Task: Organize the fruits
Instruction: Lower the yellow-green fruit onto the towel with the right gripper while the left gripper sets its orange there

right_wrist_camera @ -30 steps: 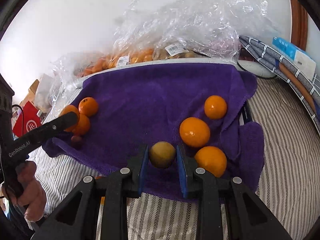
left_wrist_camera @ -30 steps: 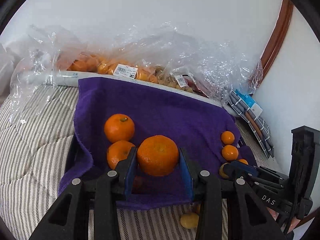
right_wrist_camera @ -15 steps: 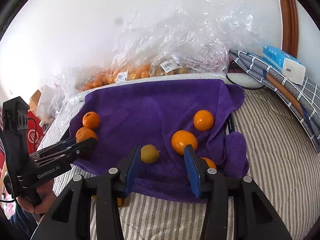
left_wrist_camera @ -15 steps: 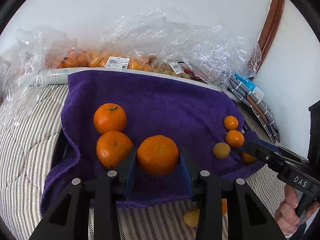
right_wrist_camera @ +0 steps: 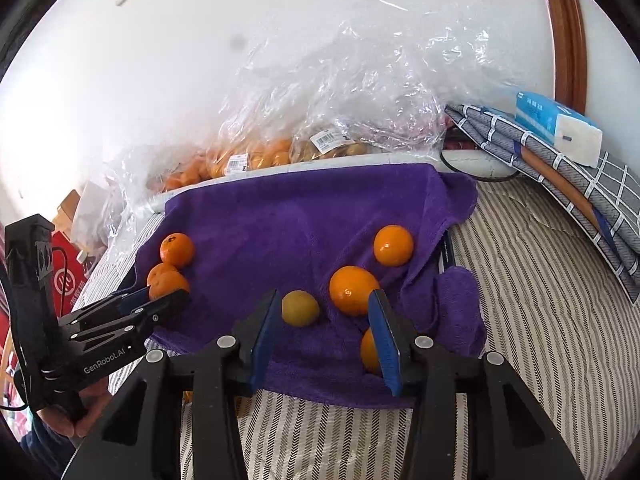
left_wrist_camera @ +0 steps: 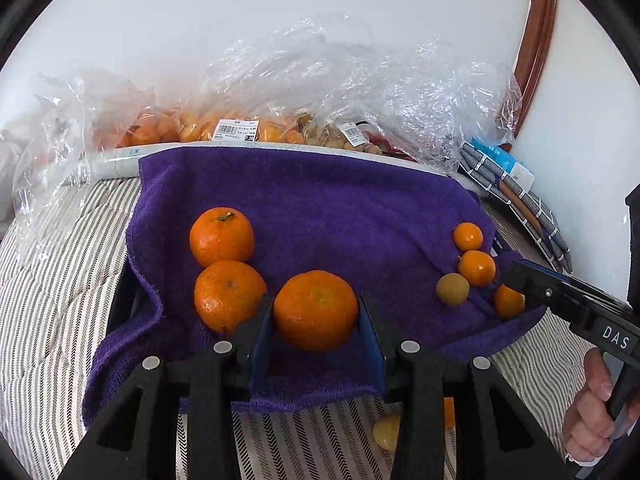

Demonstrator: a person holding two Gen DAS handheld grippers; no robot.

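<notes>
My left gripper is shut on a large orange, held just above the purple towel beside two more large oranges. My right gripper is open and empty. A yellow-brown fruit lies on the towel between its fingers, free of them. Three small oranges lie on the towel's right side. The right gripper also shows in the left wrist view, near the yellow-brown fruit.
Clear plastic bags of fruit lie against the wall behind the towel. Folded checked cloth with a tissue pack sits at the right. A yellow fruit lies on the striped bedding under the left gripper.
My right gripper opened, let go of the yellow-brown fruit on the towel, and drew back. My left gripper kept its hold on the large orange and shifted slightly right of the two oranges.
</notes>
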